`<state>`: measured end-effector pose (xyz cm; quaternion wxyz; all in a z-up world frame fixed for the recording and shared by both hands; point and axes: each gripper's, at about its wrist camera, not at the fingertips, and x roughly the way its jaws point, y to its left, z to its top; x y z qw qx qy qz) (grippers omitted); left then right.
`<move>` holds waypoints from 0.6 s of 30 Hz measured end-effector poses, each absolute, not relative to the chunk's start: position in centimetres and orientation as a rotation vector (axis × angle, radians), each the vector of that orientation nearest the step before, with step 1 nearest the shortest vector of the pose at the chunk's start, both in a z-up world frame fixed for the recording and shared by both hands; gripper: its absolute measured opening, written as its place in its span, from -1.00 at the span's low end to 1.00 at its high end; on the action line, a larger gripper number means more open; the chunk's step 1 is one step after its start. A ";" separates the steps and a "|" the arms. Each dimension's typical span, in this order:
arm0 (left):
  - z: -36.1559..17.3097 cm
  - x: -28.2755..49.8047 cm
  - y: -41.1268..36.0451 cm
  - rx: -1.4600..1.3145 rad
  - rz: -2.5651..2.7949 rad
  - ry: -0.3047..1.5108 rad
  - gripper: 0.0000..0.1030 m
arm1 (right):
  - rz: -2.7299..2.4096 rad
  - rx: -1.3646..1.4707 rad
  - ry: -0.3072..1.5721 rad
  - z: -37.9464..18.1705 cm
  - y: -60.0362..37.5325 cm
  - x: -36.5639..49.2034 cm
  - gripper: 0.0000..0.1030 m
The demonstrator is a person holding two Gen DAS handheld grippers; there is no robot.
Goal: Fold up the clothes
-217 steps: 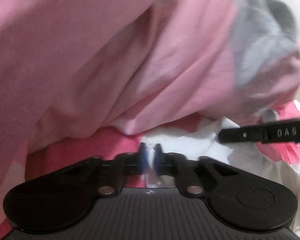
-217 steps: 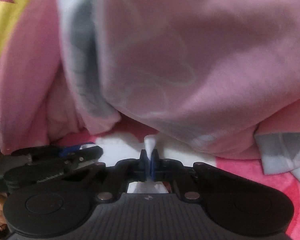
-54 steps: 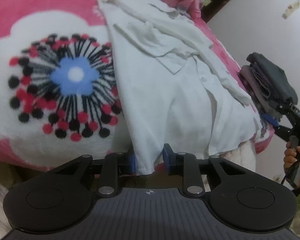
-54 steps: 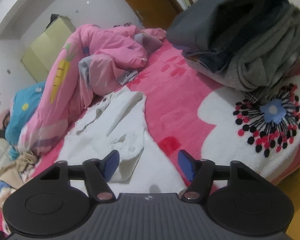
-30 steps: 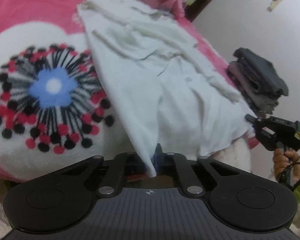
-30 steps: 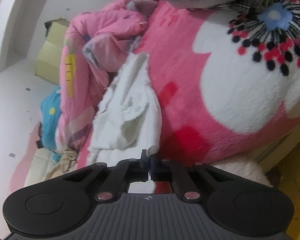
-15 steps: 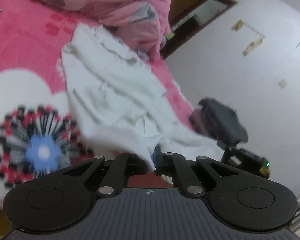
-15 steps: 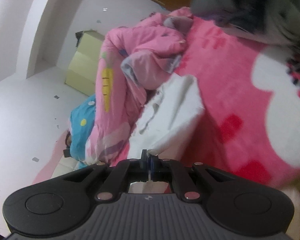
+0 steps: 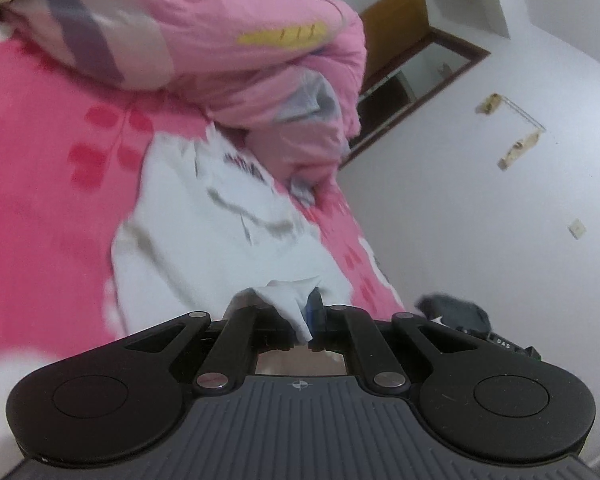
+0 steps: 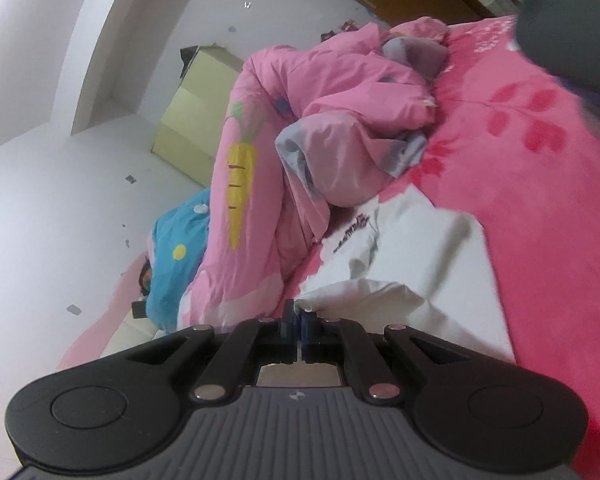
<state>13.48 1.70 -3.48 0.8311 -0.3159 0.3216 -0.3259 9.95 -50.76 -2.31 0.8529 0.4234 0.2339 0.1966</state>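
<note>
A white shirt [image 9: 220, 236] lies spread on a bed covered by a bright pink blanket [image 9: 40, 200] with darker leaf prints; the left gripper [image 9: 306, 320] has its fingers clamped on one corner of the cloth, and the right gripper [image 10: 298, 326] has its fingers pinched on another edge of it; a heaped pink quilt [image 10: 320, 120] with a yellow carrot print lies beyond the shirt, touching its far end; white walls [image 9: 500, 200] surround the bed, with a wooden door frame [image 9: 428, 80] behind and a pale yellow cabinet [image 10: 188, 128] near the quilt.
</note>
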 end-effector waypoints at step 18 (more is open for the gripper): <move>-11.3 39.8 0.9 -0.820 -0.503 0.801 -0.83 | 0.271 1.097 0.663 -14.6 -50.4 39.4 -0.86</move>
